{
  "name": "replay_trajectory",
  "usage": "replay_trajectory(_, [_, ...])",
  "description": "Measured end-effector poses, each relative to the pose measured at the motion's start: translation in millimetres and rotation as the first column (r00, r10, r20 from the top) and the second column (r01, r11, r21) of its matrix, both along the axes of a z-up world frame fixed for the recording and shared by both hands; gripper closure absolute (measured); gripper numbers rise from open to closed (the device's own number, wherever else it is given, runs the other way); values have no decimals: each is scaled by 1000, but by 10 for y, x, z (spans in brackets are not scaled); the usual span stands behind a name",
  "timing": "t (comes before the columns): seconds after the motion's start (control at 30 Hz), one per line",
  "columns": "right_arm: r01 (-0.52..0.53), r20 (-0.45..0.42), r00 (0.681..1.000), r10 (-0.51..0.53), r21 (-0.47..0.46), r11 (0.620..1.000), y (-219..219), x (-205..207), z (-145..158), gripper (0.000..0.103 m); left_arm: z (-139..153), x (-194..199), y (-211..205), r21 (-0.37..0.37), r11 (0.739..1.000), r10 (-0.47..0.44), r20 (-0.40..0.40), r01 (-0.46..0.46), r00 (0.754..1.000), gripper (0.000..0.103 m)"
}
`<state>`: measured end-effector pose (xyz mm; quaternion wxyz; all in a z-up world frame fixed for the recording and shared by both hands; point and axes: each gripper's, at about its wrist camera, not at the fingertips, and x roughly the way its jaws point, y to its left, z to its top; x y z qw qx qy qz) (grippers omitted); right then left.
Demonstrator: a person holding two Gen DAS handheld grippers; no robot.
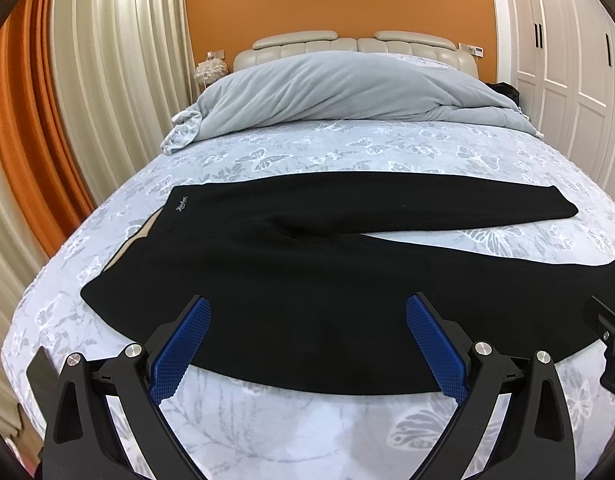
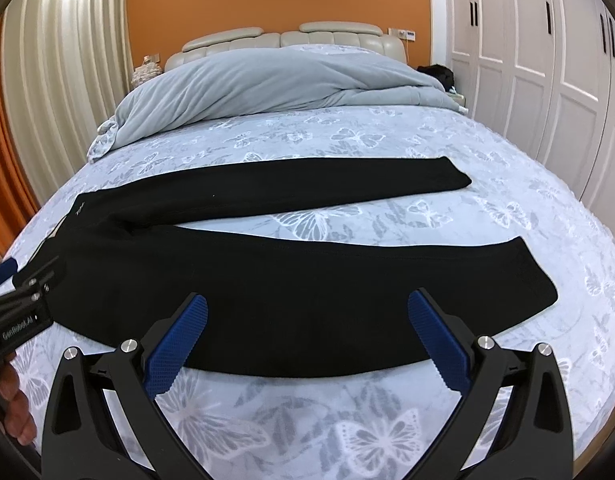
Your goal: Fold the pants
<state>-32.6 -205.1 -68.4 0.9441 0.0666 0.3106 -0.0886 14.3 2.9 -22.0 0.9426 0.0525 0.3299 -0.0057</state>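
The black pants (image 2: pixel 235 280) lay flat across the bed (image 2: pixel 387 432), waistband left, 2 legs spread apart. The soft, thick knit could slip or bunch if a grip caught only 1 layer. The left gripper (image 1: pixel 307 312) and right gripper (image 2: pixel 307 312) stood wide, holding nothing, at the near edge.

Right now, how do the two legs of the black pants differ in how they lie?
The near leg lies under both open grippers, its cuff pointing right; the far leg lies farther up the bed, untouched. The near leg looks wider and curved, the far leg narrower and straighter. Both lie flat, splayed apart from the crotch.
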Motion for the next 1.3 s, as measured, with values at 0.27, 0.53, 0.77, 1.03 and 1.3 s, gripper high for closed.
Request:
replay_trajectory(0.27, [-2,-49,999,5,51,999,-308,282,102,5,78,328,154,-74,996,-44,-59,40,997,6])
replay_trajectory(0.53, [92,-172,983,-66,146,985,-1823,1431,15,5,217,1923,1441,-131,977,143,-173,-167,974,6])
replay_trajectory(0.77, [216,-189,965,-182,180,960,-2817,2482,-317,5,-404,3362,2490,-102,908,349,-349,-406,869,6])
replay_trajectory(1.03, [303,-257,927,-273,86,949,-3252,3296,-698,5,-1031,3979,2701,-91,864,416,-422,-494,805,5])
replay_trajectory(1.3, [213,-204,962,-181,149,966,-3232,3375,-733,90,-915,4042,2590,-176,902,302,-395,-395,868,97])
